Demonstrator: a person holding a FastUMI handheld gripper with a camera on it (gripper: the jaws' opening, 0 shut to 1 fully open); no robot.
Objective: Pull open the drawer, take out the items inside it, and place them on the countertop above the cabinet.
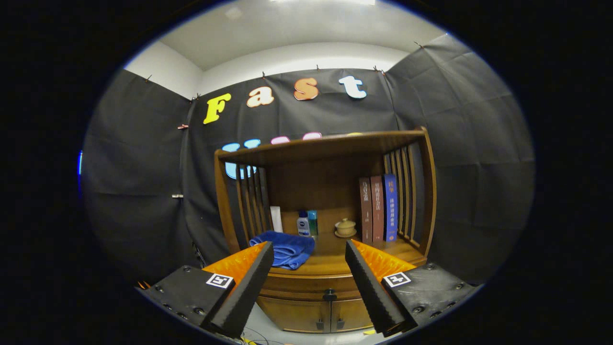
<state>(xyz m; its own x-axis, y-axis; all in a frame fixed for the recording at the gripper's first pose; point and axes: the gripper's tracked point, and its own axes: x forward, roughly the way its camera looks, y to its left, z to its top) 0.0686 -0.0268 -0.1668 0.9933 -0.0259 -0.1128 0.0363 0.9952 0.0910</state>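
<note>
You face the wooden cabinet (pixel 330 201), its drawer (pixel 313 285) shut flush beneath the countertop (pixel 335 261), a dark knob (pixel 329 294) at its middle just above the two lower doors, nothing of its contents visible from outside.

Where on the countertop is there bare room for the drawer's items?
Bare wood between the towel and the books, in front of the small pot. Crowded behind the towel, by the bottles. The hand-held gripper is open, short of the drawer.
</note>
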